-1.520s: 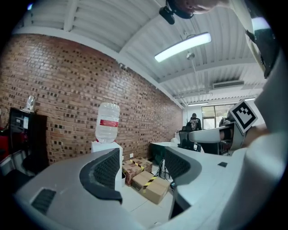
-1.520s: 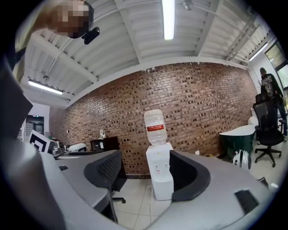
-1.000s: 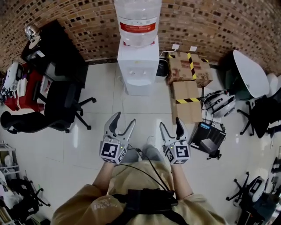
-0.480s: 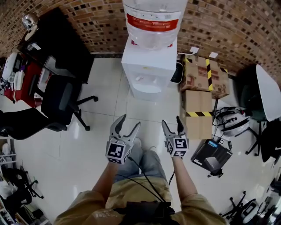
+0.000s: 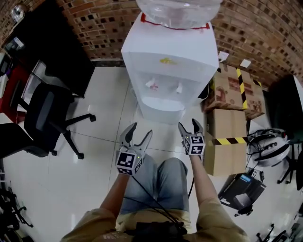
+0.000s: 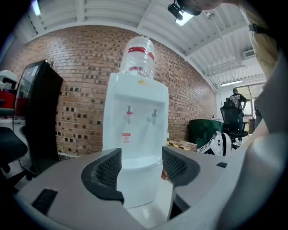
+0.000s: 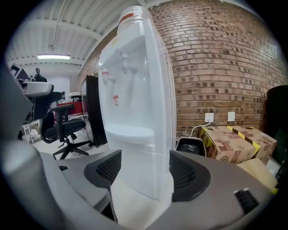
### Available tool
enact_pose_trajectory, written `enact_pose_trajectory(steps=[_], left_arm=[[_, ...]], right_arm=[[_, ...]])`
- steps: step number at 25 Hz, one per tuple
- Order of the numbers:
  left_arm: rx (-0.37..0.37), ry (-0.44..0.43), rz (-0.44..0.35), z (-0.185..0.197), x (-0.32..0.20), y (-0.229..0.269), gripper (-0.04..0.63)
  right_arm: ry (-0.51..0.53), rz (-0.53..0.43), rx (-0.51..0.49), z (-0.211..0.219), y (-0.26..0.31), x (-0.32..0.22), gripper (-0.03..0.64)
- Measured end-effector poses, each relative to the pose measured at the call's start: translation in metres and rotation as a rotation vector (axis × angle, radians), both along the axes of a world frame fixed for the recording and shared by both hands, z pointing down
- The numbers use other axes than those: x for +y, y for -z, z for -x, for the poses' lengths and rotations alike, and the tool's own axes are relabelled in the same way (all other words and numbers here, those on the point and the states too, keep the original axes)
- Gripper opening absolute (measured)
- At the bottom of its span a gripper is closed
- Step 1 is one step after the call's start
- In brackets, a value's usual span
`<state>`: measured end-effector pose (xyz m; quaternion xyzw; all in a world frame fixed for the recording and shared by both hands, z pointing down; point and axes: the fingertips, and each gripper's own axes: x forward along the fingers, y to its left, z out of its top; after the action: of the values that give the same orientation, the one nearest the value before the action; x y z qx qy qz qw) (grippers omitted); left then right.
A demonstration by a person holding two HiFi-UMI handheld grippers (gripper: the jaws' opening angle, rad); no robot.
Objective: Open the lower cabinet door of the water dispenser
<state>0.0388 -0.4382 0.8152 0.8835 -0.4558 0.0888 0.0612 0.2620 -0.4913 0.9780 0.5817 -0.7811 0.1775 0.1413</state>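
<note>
The white water dispenser (image 5: 166,66) stands against the brick wall with a clear bottle (image 5: 177,10) on top. Its lower cabinet front (image 5: 160,115) sits under the drip tray and shows no gap in any view. In the head view my left gripper (image 5: 140,131) and right gripper (image 5: 189,124) hover side by side just short of the cabinet, not touching it. Both are open with nothing between the pads. The left gripper (image 6: 141,168) frames the lower cabinet (image 6: 137,184) head-on. The right gripper (image 7: 145,173) sees the cabinet's right front corner (image 7: 148,177).
A black office chair (image 5: 45,111) and a black desk (image 5: 52,52) stand to the left. Taped cardboard boxes (image 5: 232,92) lie close on the dispenser's right, with a small black bin (image 7: 192,146) at its side. The person's knees (image 5: 161,184) are just behind the grippers.
The person has sunk down and come closer to the dispenser, which now fills more of the view. Both grippers dropped with them toward its lower front, jaws unchanged.
</note>
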Motion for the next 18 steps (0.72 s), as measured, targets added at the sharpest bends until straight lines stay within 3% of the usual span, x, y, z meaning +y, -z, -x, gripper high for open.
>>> enact_pose_trajectory(steps=[4, 7, 18], left_arm=[[0.025, 0.015, -0.043, -0.005, -0.012, -0.05, 0.267], [-0.002, 0.025, -0.077, -0.001, -0.014, -0.069, 0.267], [-0.014, 0.078, -0.121, 0.02, 0.006, -0.051, 0.267]], right_arm=[[0.051, -0.063, 0.005, -0.013, -0.056, -0.043, 0.341], [0.097, -0.109, 0.003, -0.01, -0.073, -0.066, 0.341], [0.202, -0.108, -0.039, -0.001, -0.08, -0.086, 0.319]])
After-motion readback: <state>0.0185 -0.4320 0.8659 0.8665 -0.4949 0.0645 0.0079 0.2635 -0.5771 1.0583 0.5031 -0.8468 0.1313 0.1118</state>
